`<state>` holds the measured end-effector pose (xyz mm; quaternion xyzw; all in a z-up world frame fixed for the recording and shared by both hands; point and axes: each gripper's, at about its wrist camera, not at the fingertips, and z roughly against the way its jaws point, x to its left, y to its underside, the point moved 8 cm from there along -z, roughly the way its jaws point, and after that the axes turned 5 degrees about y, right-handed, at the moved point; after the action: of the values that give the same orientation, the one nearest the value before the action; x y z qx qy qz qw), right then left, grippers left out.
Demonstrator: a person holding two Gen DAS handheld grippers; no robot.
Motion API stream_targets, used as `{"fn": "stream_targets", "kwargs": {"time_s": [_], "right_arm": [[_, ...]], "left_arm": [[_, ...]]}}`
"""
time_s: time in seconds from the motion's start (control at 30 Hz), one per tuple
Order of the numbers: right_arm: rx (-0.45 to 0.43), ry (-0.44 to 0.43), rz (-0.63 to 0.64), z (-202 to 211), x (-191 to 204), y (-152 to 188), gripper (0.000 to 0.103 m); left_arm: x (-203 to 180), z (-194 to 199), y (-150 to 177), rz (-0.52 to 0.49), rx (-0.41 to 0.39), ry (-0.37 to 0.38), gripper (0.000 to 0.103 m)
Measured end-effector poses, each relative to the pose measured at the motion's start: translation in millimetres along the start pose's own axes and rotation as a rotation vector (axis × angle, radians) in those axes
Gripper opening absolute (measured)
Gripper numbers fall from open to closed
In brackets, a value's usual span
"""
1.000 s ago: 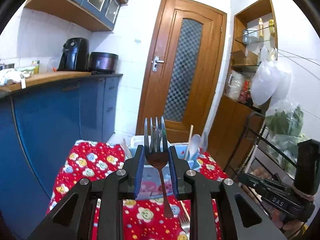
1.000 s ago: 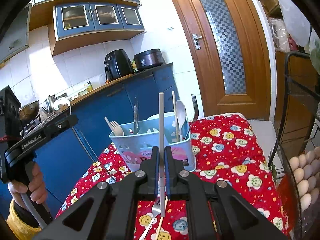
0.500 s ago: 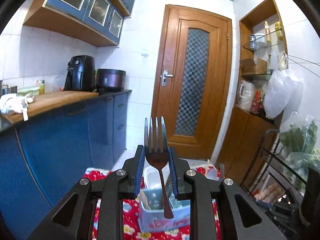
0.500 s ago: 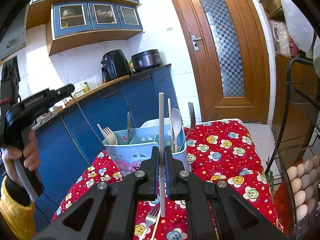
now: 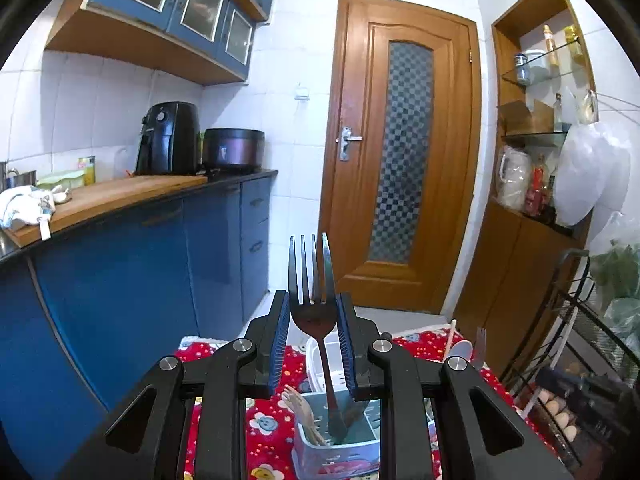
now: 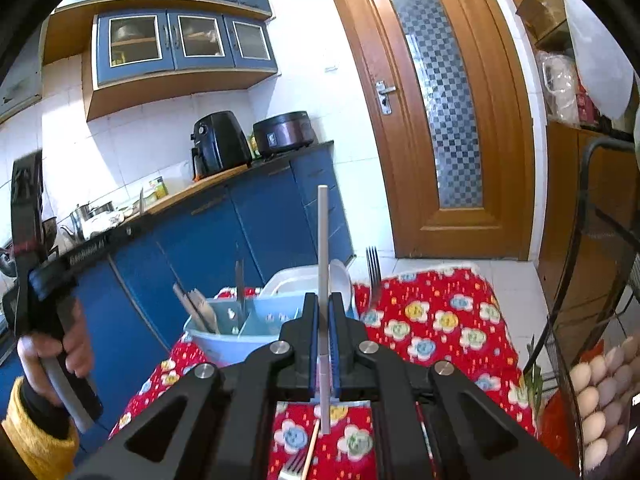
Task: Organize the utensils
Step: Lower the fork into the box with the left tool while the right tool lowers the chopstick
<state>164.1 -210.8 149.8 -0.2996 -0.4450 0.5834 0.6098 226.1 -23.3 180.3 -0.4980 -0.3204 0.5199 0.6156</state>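
Your left gripper grips the fork over the bin; your right gripper grips a stick — either could miss its slot and tip the bin.

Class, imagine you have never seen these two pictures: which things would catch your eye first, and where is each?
The dark metal fork, tines up, pinched in the left claw above the pale blue utensil caddy, strikes first. Next comes the thin grey stick, upright in the right claw, with the caddy just behind it. Under both lies the red flowered tablecloth.
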Motion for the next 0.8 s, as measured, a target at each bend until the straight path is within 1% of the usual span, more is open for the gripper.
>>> {"fn": "stream_targets", "kwargs": {"time_s": [0.13, 0.27, 0.4, 0.53, 0.8], "right_arm": [[-0.047, 0.026, 0.023, -11.9, 3.4, -20.6, 0.006], [-0.067, 0.027, 0.018, -26.3, 6.5, -34.4, 0.006], [-0.068, 0.028, 0.009, -43.3, 7.4, -38.8, 0.006], [-0.039, 0.033, 0.023, -59.8, 8.2, -32.8, 0.006], [0.042, 0.033, 0.041, -83.4, 9.6, -6.5, 0.007]], "left_arm": [[1.2, -11.1, 5.7, 0.002, 0.02, 0.006, 0.024], [1.4, -21.1, 17.3, 0.003, 0.043, 0.006, 0.024], [2.7, -32.2, 29.6, 0.01, 0.072, 0.009, 0.024], [2.2, -40.9, 38.9, 0.014, 0.097, 0.02, 0.024], [1.9, -52.3, 58.0, 0.017, 0.139, 0.027, 0.024]]}}
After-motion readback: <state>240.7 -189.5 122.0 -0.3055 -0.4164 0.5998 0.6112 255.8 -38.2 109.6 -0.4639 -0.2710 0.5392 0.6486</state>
